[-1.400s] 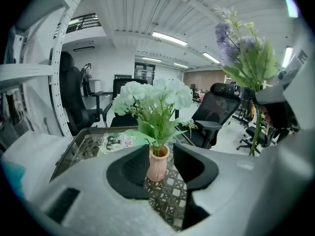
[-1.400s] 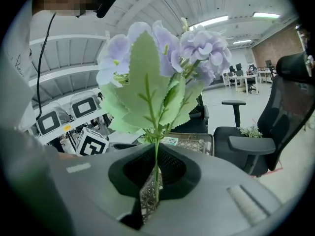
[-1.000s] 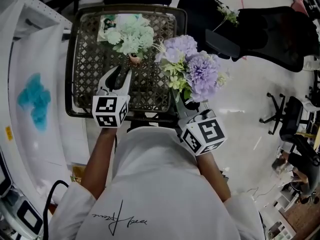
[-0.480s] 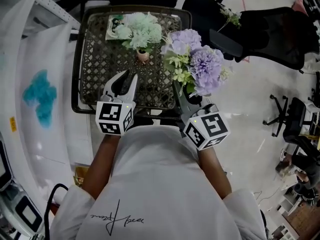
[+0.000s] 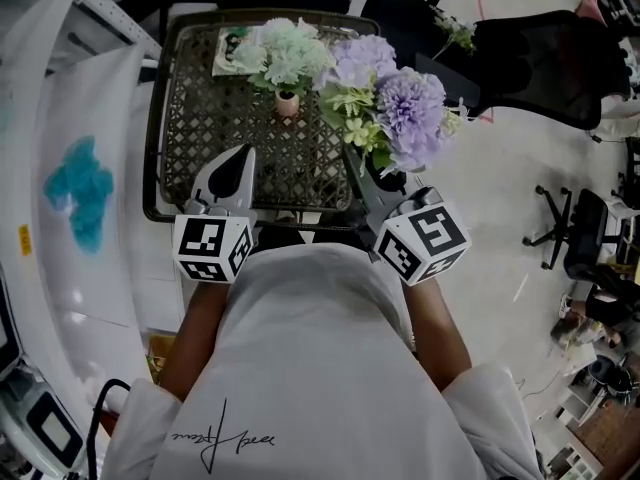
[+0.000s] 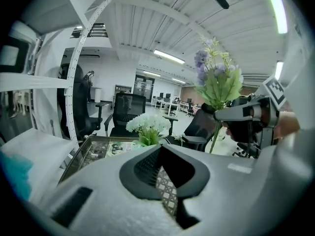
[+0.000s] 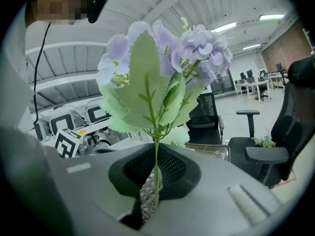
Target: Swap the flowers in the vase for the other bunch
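A small pink vase (image 5: 287,104) with white-green flowers (image 5: 284,52) stands at the far middle of the lattice table (image 5: 190,128); the same flowers (image 6: 146,124) show in the left gripper view. My right gripper (image 5: 357,164) is shut on the thin green stem (image 7: 156,167) of the purple bunch (image 5: 397,108), held upright to the right of the vase. The purple bunch (image 7: 165,65) fills the right gripper view. My left gripper (image 5: 241,158) hangs over the table's near edge, short of the vase. Its jaws have just been closing and are shut, with nothing between them (image 6: 160,157).
A printed card (image 5: 224,50) lies on the table beside the vase. Black office chairs (image 5: 530,58) stand to the right and behind. A white shelf frame (image 6: 78,73) and a white cloth with a blue patch (image 5: 75,188) are on the left.
My left gripper has closed from wide open and drawn back from the vase. The right gripper has lifted the purple bunch a little, closer to the white flowers.
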Demonstrator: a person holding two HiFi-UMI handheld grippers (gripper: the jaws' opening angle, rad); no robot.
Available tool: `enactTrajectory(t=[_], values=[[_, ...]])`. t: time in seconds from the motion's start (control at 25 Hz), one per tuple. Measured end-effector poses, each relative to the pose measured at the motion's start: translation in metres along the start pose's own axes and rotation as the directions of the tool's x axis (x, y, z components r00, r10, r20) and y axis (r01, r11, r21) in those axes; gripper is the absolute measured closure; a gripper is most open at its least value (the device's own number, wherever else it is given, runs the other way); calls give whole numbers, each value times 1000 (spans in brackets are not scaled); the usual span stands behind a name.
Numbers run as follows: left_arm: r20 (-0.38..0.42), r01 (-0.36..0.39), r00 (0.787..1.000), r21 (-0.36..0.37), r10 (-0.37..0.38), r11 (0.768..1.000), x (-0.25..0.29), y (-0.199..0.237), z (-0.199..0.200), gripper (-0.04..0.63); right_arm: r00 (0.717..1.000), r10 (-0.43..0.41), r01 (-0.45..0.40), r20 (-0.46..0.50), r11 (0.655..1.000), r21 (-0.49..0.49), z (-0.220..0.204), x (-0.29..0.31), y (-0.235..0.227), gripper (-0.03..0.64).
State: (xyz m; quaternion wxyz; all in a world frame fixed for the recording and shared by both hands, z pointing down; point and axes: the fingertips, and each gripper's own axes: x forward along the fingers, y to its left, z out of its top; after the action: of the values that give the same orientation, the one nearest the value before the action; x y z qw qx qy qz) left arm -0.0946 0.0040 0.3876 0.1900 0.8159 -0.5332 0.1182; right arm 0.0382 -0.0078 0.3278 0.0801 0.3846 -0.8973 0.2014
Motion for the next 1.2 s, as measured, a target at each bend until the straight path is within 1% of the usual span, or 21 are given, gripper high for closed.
enactTrajectory(t=[0.28, 0.44, 0.6, 0.8, 1.0, 1.2], values=[[16, 22, 1000, 6, -22, 1000, -22, 3, -1, 597, 997, 61, -62, -38, 998, -20, -2, -5, 14, 598], [2, 45, 999, 18, -45, 999, -30, 2, -8, 597, 996, 85, -85, -40, 996, 3, -5, -10, 18, 598], [-5, 71, 997, 23, -71, 997, -35, 4, -12, 597, 992, 117, -120, -53, 992, -44, -5, -13, 29, 598], [20, 90, 996, 28, -91, 996, -40, 10, -2, 597, 990, 128, -130, -62, 991, -40, -5, -6, 36, 600], [58, 104, 993, 28, -105, 994, -51, 3, 14, 595, 988, 143, -145, -55, 989, -17, -2, -7, 41, 601], [65, 119, 991, 33, -121, 992, -55, 0, 18, 595, 986, 153, -154, -64, 988, -21, -2, -8, 46, 601]])
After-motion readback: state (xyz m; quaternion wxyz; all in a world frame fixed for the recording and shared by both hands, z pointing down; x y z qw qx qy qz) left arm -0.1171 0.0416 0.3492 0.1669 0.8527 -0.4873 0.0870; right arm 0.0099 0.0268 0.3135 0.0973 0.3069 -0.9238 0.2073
